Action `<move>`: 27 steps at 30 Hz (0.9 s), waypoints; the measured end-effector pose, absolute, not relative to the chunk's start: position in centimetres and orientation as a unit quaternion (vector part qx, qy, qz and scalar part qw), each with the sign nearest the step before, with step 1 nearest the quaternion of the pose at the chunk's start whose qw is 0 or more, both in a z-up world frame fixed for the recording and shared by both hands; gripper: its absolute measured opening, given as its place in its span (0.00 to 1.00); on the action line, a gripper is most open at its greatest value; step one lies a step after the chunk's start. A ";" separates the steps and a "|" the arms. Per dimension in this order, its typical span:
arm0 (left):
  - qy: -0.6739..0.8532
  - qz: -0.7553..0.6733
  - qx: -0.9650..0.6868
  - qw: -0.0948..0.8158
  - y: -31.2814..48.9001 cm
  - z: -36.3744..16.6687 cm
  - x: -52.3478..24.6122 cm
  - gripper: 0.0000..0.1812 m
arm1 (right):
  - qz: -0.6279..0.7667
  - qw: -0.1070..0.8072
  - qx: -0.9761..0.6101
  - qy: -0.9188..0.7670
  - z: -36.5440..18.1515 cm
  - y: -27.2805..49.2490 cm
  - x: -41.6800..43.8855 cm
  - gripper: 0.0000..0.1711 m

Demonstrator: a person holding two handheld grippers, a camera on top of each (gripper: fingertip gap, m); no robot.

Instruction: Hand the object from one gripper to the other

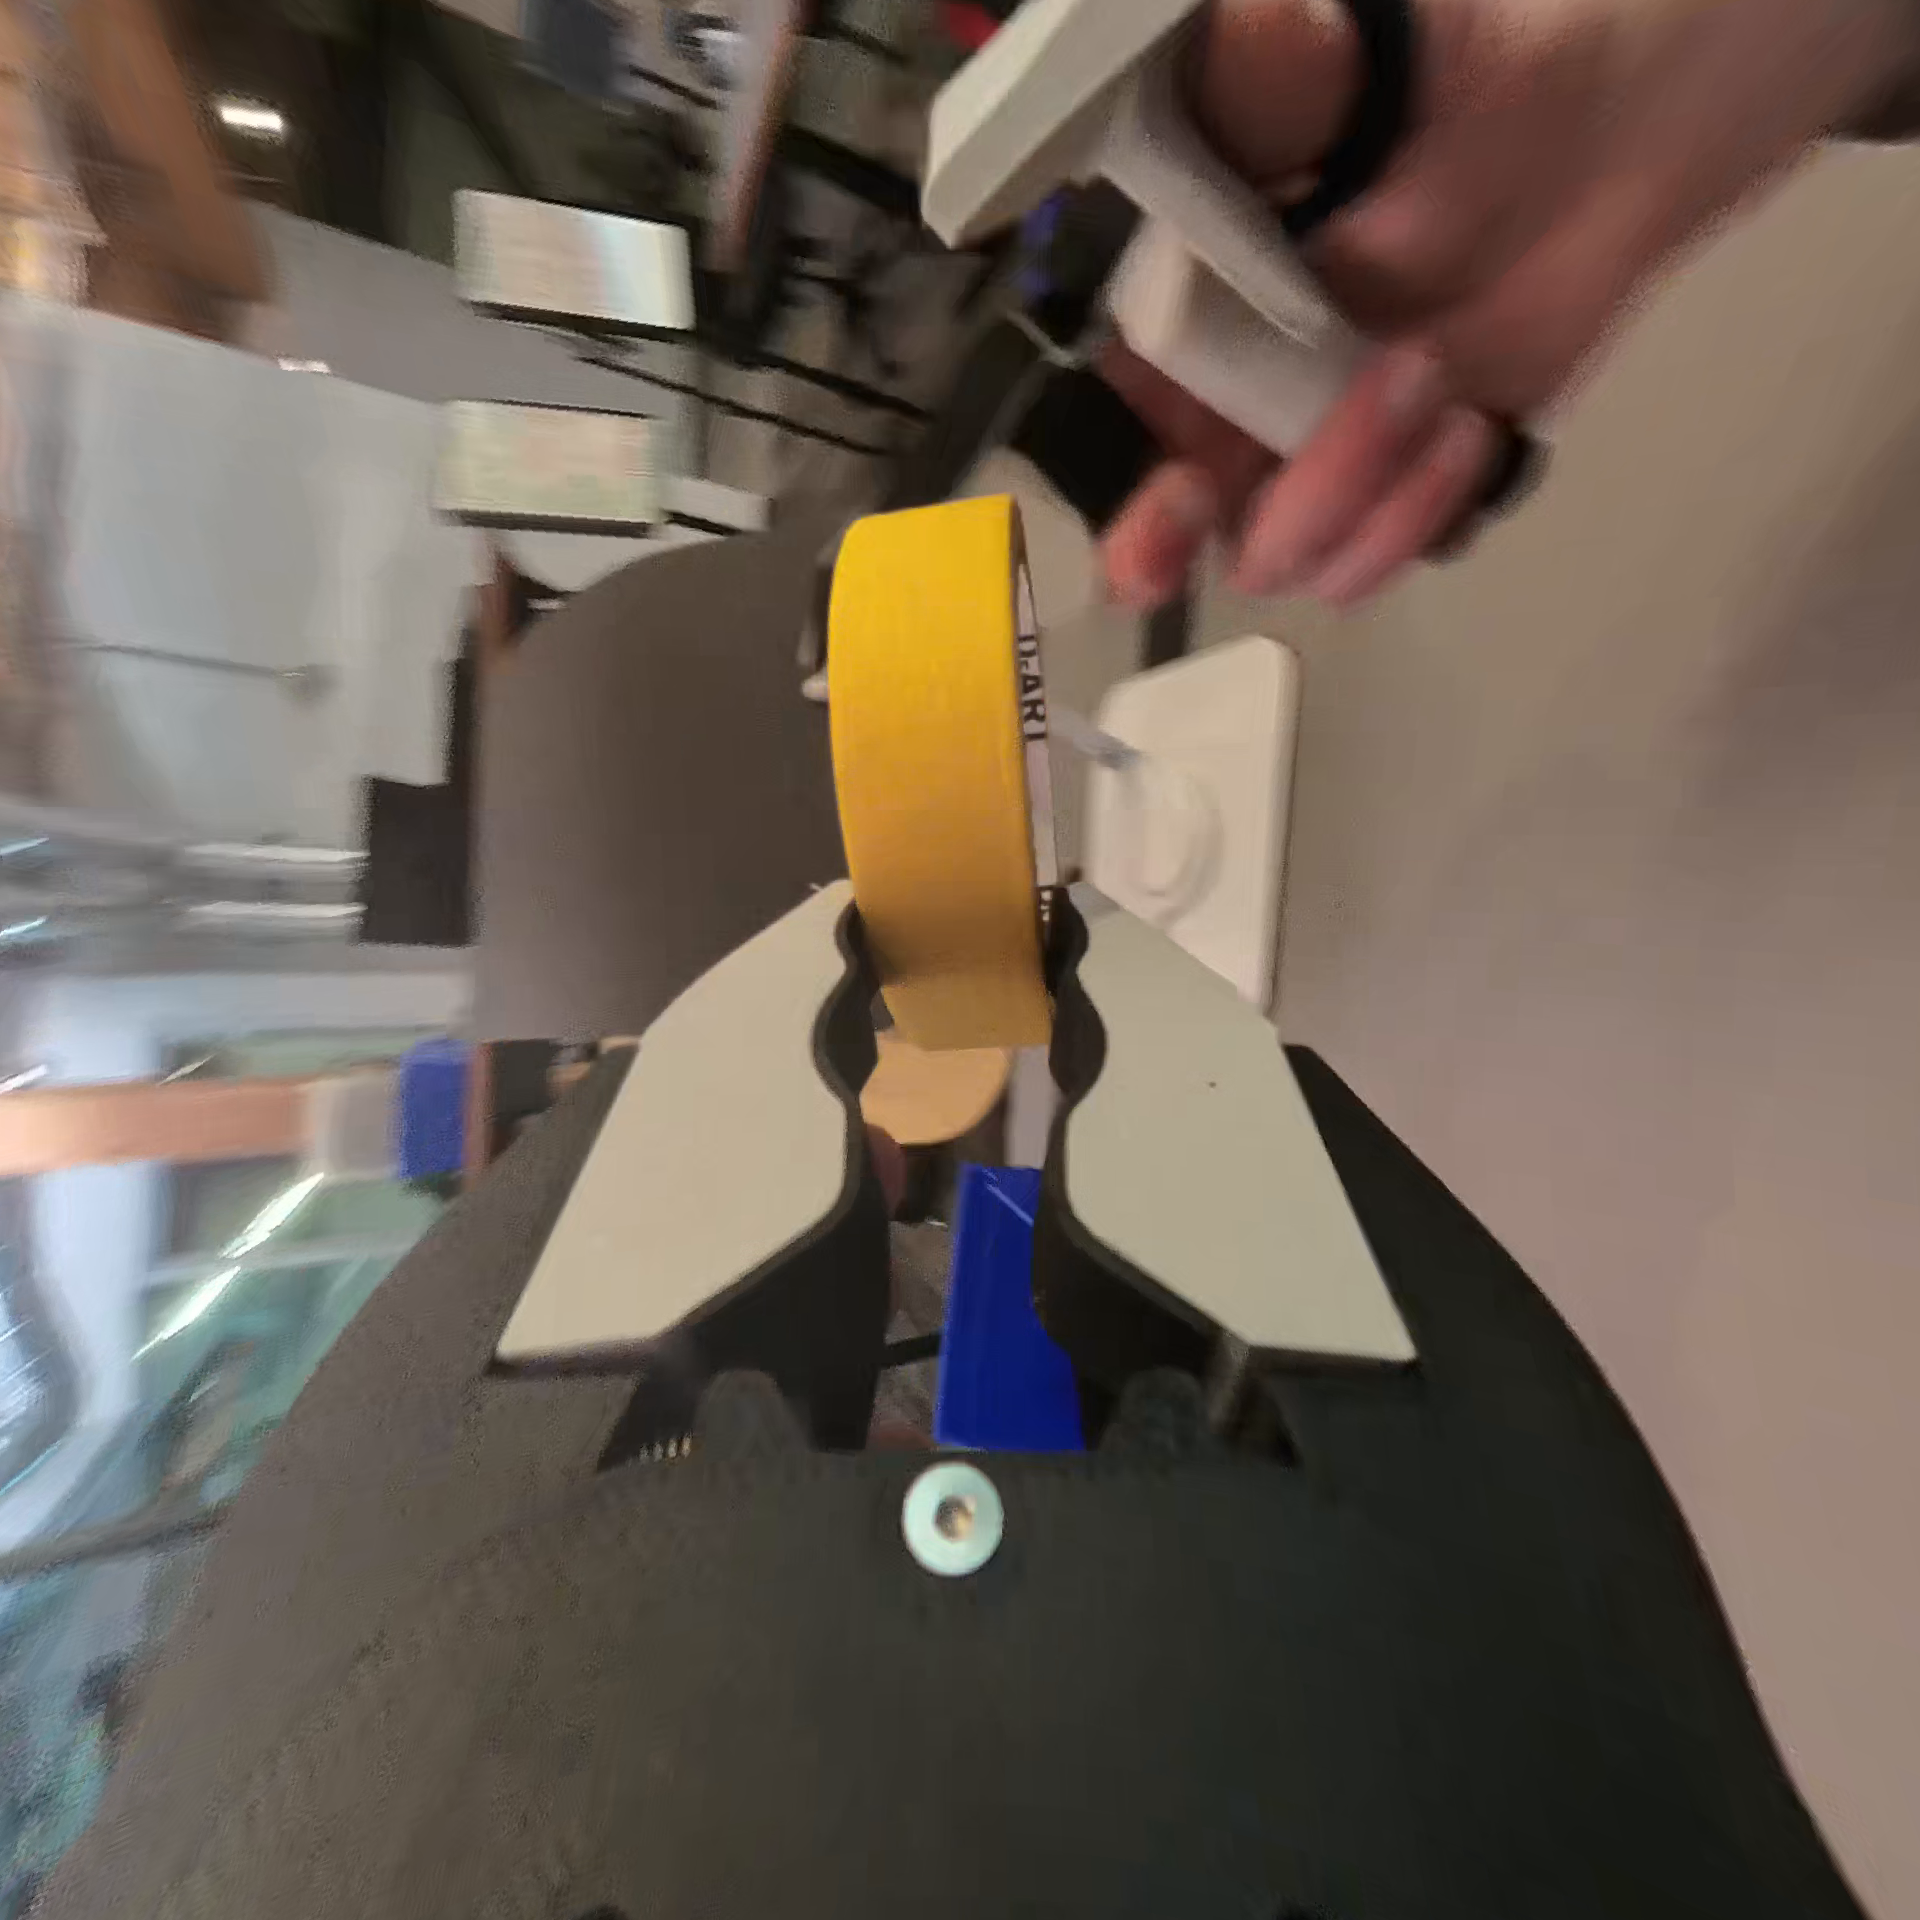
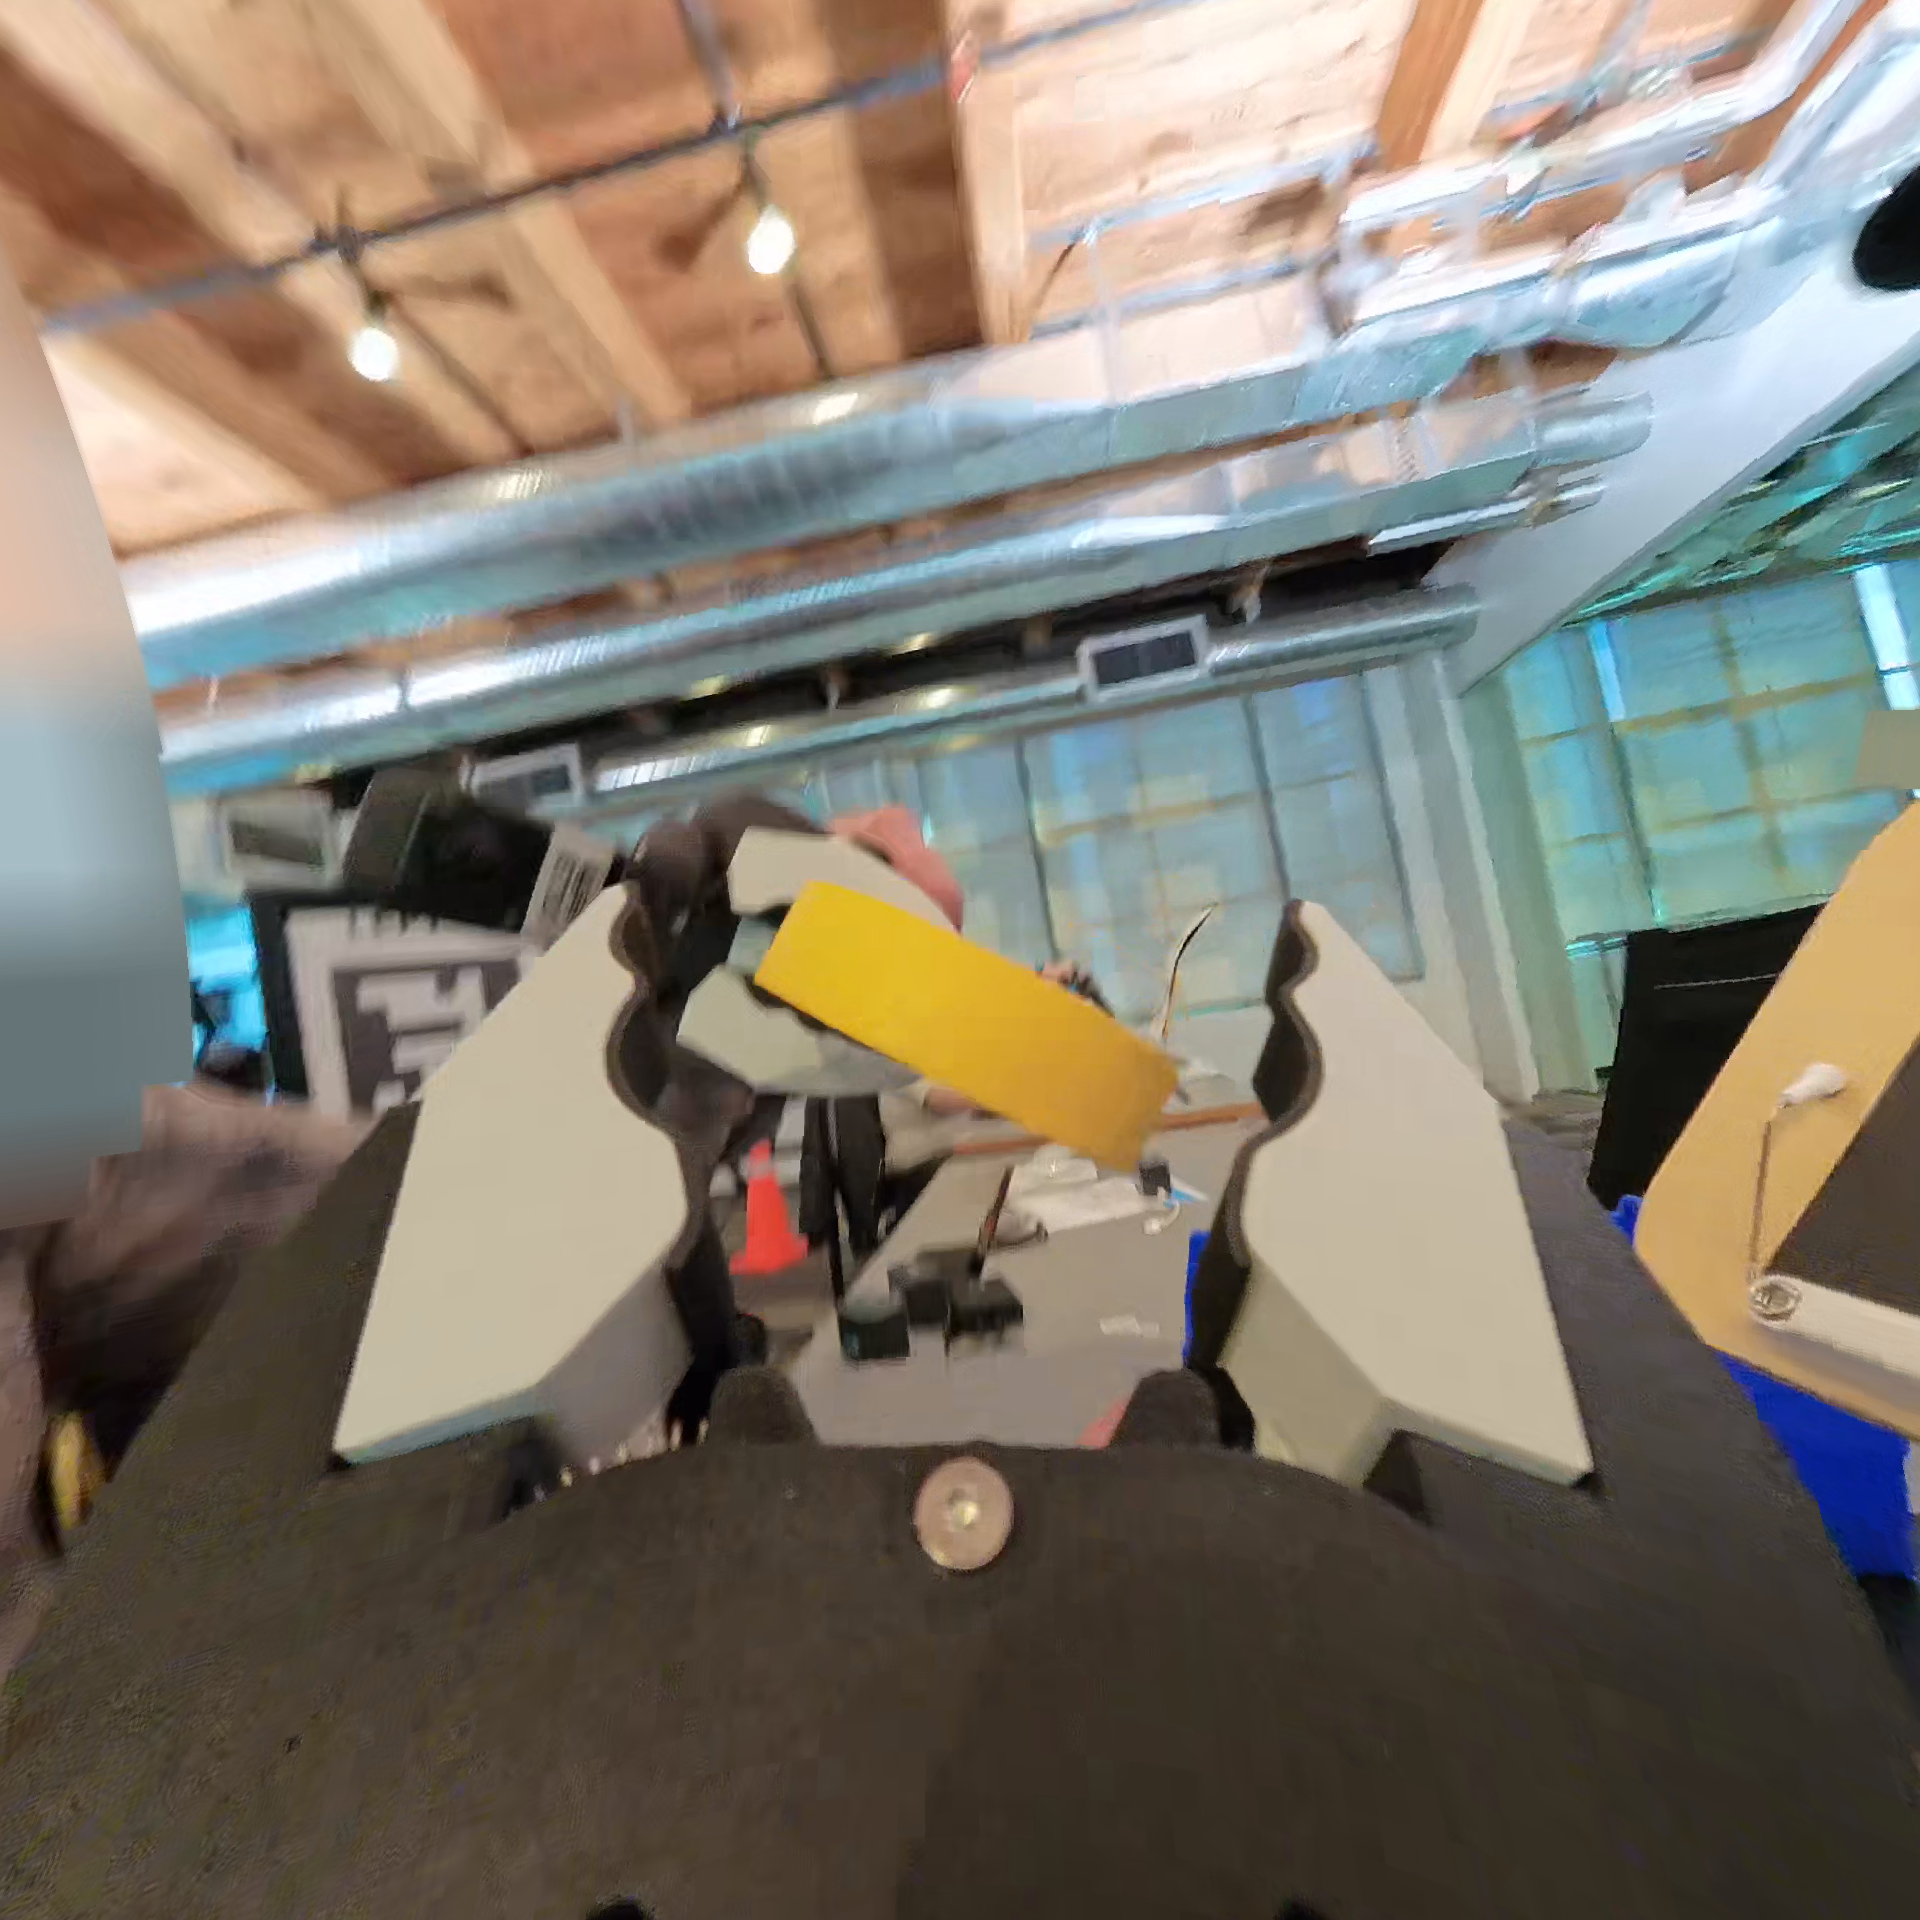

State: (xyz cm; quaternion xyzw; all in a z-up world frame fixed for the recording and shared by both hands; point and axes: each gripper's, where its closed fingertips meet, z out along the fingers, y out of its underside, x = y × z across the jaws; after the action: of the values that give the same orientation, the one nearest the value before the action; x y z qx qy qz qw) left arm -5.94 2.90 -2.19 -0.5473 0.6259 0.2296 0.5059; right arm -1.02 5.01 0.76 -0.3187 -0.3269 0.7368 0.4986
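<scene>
The left hand-held gripper (image 1: 951, 935) pinches a yellow tape roll (image 1: 935, 769) by its rim, near the fingertips. The roll stands on edge and sticks out past the fingers (image 1: 727, 1132). To the right and farther off, a person's hand (image 1: 1455, 312) holds a white handle. The right hand-held gripper (image 2: 956, 956) is spread wide and holds nothing. In its view the tape roll (image 2: 966, 1018) is tilted in the air between its fingers but farther out, touching neither.
</scene>
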 end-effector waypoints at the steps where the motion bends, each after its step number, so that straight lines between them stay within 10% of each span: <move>1: 0.655 0.208 -0.554 0.471 2.2 -2.6 -6.4 0.17 | 0.725 0.496 -0.314 -0.361 0.4 4.6 -1.0 0.62; 11: 0.816 0.075 -0.553 0.148 -5.5 -6.7 -5.2 0.17 | 0.606 0.347 -0.200 -0.687 -6.1 -5.9 0.3 0.24; 27: 0.827 0.049 -0.545 0.131 -6.5 -6.9 -2.3 0.18 | 0.680 0.213 -0.110 -0.693 -7.7 -10.9 1.4 0.04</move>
State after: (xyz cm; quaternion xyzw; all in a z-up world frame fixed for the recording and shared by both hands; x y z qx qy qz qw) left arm -2.34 -6.47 -6.88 -0.5447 0.8269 0.0490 0.1312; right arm 1.42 -10.95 -7.73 -0.1099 -0.6935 0.6795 0.2128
